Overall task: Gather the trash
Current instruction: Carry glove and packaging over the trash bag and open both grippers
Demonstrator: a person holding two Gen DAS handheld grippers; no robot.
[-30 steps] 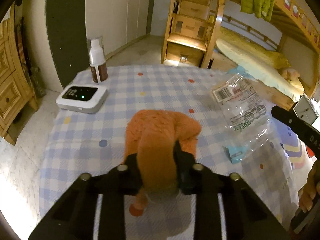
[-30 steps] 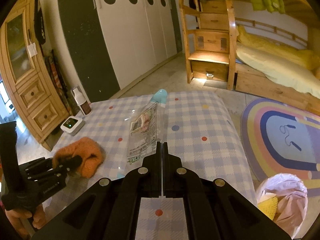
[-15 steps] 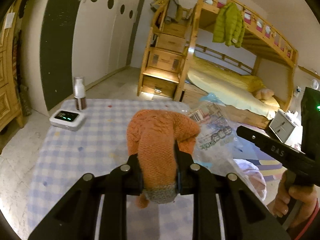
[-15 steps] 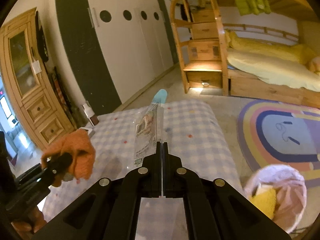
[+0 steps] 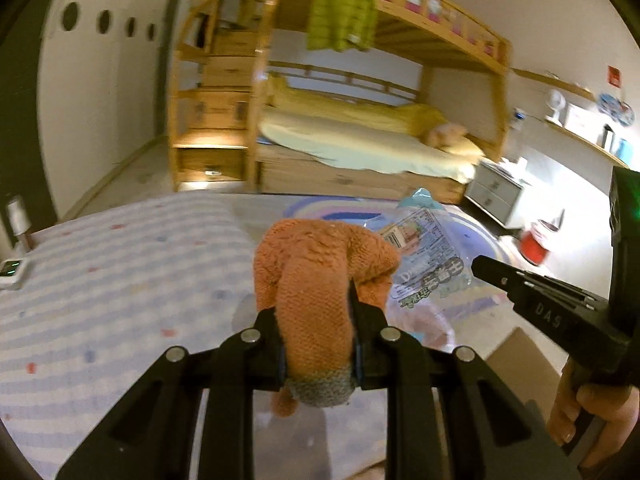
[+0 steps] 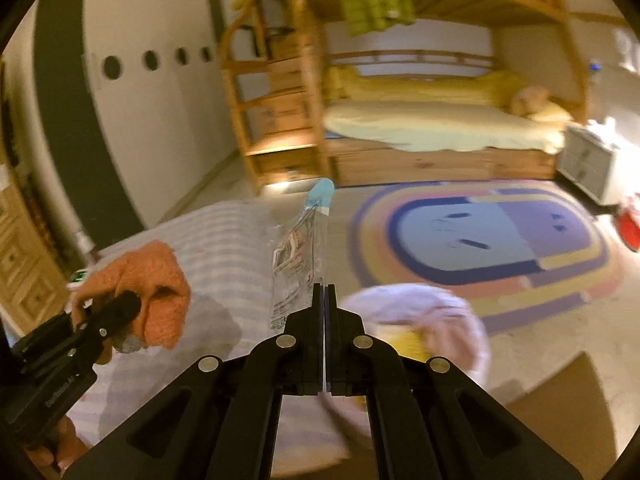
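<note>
My left gripper (image 5: 316, 312) is shut on an orange knitted sock (image 5: 320, 280) and holds it in the air above the checked table (image 5: 120, 280). The sock also shows in the right wrist view (image 6: 152, 284). My right gripper (image 6: 324, 292) is shut on a clear plastic wrapper (image 6: 304, 252) with a blue end, held up edge-on. The wrapper also shows in the left wrist view (image 5: 428, 256), with the right gripper (image 5: 486, 270) to its right. A pink-lined trash bin (image 6: 420, 328) stands on the floor just past the table edge, below the right gripper.
A white device (image 5: 12, 272) and a bottle (image 5: 18, 220) stand at the table's left. A colourful oval rug (image 6: 480, 236) covers the floor. A wooden bunk bed (image 5: 360, 140) stands behind. A red object (image 5: 534, 242) lies by a white cabinet (image 5: 496, 192).
Both grippers have lifted and swung right, off the table toward the rug and bin, carrying the sock and the wrapper. The bin now sits nearer the right gripper.
</note>
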